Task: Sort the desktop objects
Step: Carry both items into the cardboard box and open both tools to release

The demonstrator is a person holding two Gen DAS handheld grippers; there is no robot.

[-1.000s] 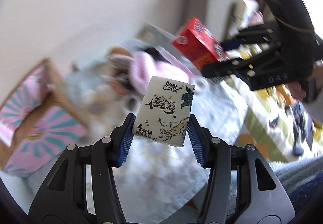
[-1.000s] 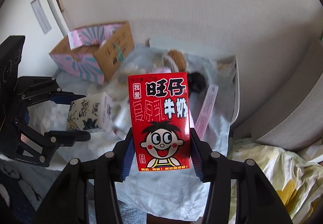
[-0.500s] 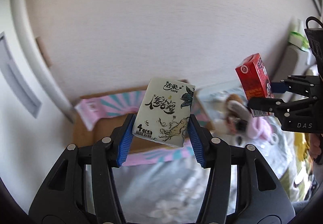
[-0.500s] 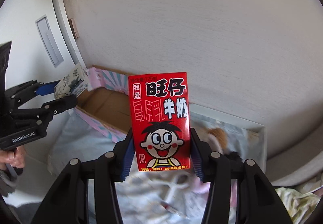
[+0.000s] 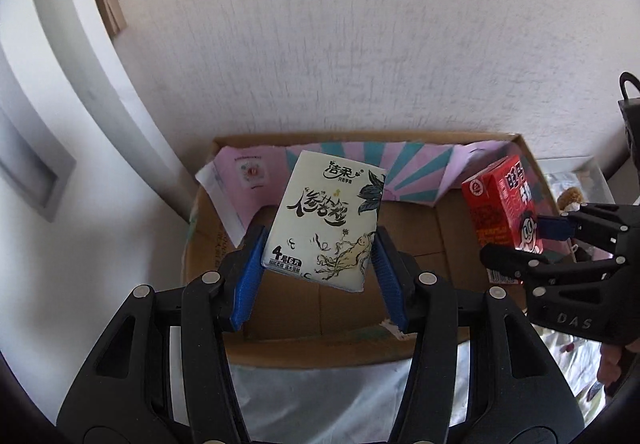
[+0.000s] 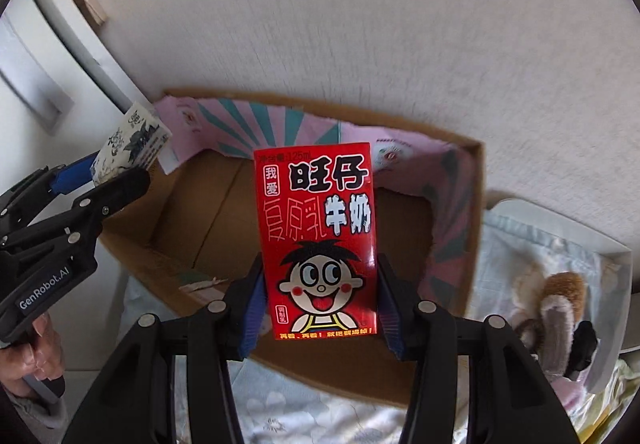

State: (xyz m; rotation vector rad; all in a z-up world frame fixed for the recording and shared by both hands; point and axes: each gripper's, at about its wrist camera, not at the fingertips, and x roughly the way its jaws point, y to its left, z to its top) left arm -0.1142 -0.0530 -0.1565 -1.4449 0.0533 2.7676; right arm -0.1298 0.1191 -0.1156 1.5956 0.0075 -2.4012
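Milk carton (image 6: 318, 240): "旺仔", "牛奶", "复原乳", "我爱", "125mL". Tissue pack (image 5: 326, 230): "洁柔", "4层6片". Left tongs (image 6: 116, 168) body: "GenRobot.AI". Right tongs (image 5: 520, 240) body, at 3 o'clock: "DAS".

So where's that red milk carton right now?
The red milk carton is clamped upright in the right gripper, held above the open cardboard box by the wall, with the tissue pack to its left.

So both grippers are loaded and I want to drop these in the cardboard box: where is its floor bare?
The brown floor of the cardboard box shows nothing lying on it between its pink-lined walls, under the tissue pack and milk carton. Crowded: the plush toys on the cloth right of it.
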